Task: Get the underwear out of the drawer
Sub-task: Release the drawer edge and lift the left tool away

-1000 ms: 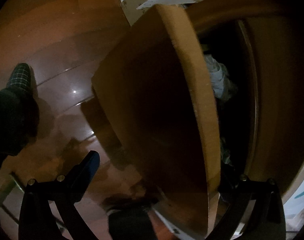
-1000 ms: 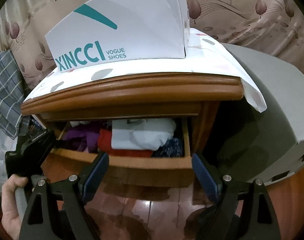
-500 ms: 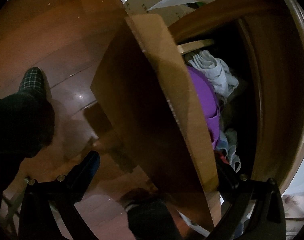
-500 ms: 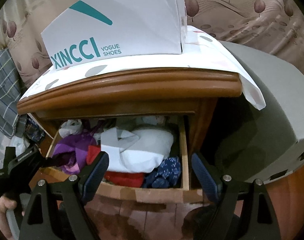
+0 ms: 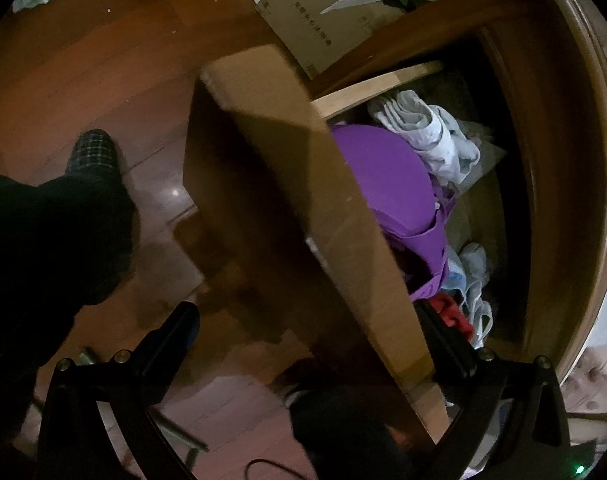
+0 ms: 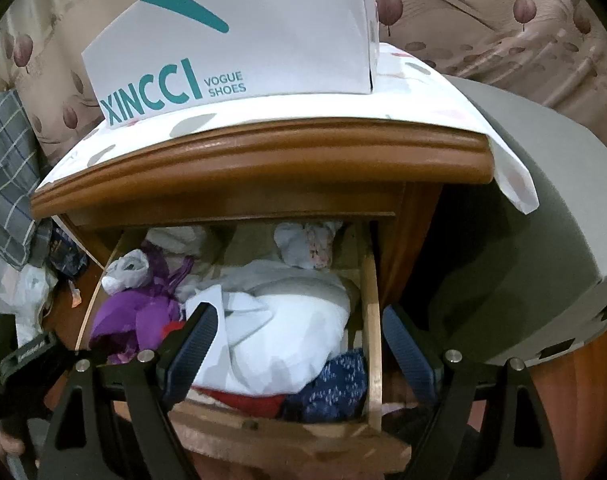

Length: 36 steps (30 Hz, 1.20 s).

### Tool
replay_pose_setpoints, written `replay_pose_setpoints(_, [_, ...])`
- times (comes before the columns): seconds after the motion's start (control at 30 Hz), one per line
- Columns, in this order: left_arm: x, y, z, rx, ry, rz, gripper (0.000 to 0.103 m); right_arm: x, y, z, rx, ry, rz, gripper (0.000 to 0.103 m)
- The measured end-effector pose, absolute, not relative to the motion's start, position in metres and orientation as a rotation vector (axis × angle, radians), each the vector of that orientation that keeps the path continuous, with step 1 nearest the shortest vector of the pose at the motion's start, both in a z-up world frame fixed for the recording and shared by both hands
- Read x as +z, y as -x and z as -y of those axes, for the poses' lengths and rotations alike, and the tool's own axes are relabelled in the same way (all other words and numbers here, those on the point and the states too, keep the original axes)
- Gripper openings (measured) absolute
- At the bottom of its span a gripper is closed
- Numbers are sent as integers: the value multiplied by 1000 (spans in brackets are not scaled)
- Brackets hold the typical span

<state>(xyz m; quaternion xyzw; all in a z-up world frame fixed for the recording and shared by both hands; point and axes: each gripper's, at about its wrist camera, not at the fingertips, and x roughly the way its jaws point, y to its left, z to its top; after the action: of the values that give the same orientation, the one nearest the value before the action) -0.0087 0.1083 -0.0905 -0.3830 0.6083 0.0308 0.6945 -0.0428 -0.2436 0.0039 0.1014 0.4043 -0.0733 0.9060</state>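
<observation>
I see the drawer (image 6: 271, 436) pulled out under the nightstand top (image 6: 263, 160), packed with underwear (image 6: 287, 332). Left gripper (image 5: 307, 340) fingers spread, straddling the drawer front. Right gripper (image 6: 299, 344) fingers spread above the pile, touching nothing.

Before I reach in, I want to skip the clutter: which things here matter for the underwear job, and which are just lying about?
For the job:
drawer, pulled open
purple garment
white garment
red garment
blue patterned garment
right claw, open
left claw, straddling the drawer front

Lying about:
shoe box
cardboard box
plaid cloth
</observation>
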Motion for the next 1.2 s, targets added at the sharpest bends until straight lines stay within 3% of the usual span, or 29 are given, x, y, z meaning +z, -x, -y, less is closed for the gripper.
replay_pose_setpoints(0.47, [-84, 12, -114, 75, 776, -1374, 103, -6, 36, 237, -124, -185, -889, 87])
replay_pose_setpoints(0.87, [-40, 7, -85, 161, 341, -1223, 102, -22, 33, 235, -93, -185, -964, 87])
replay_pose_setpoints(1.2, [-6, 0, -64, 127, 152, -1112, 102, -29, 29, 227, -68, -159, -1006, 87])
